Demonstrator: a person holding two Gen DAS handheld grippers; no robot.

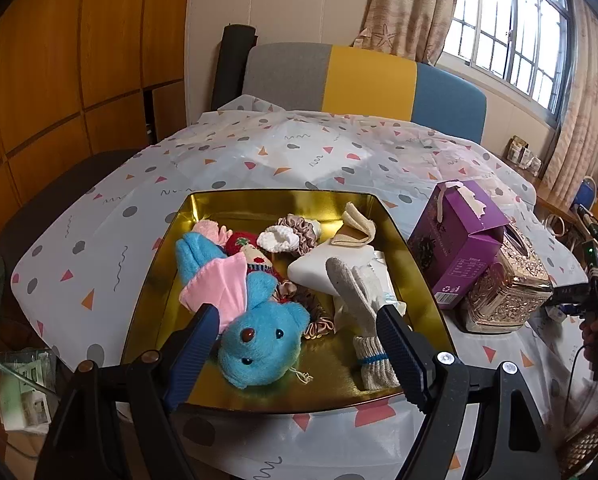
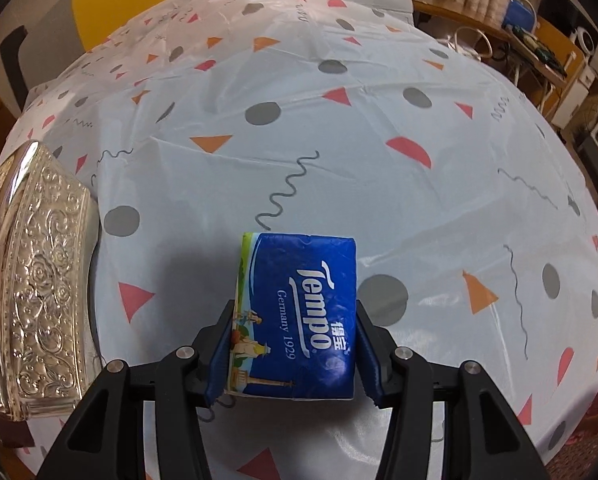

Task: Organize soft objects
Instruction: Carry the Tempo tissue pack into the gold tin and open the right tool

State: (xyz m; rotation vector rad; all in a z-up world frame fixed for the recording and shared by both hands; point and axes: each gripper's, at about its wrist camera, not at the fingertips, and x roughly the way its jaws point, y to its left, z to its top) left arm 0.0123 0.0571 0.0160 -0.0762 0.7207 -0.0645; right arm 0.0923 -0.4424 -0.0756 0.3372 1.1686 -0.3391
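Observation:
A gold tray point(image 1: 415, 264) on the table holds soft things: a blue plush bear point(image 1: 259, 332) in a pink dress, a grey knit glove point(image 1: 359, 304), a white pouch point(image 1: 323, 264), scrunchies point(image 1: 299, 232) and a beige sock point(image 1: 357, 226). My left gripper point(image 1: 299, 344) is open and empty, hovering over the tray's near edge with the bear's head between its fingers. My right gripper point(image 2: 293, 356) is shut on a blue Tempo tissue pack point(image 2: 299, 312) and holds it just above the tablecloth point(image 2: 339, 152).
A purple carton point(image 1: 455, 240) and an ornate metal tissue box point(image 1: 507, 280) stand right of the tray; the metal box point(image 2: 31, 280) is at the far left of the right wrist view. A chair point(image 1: 363, 84) stands behind the table.

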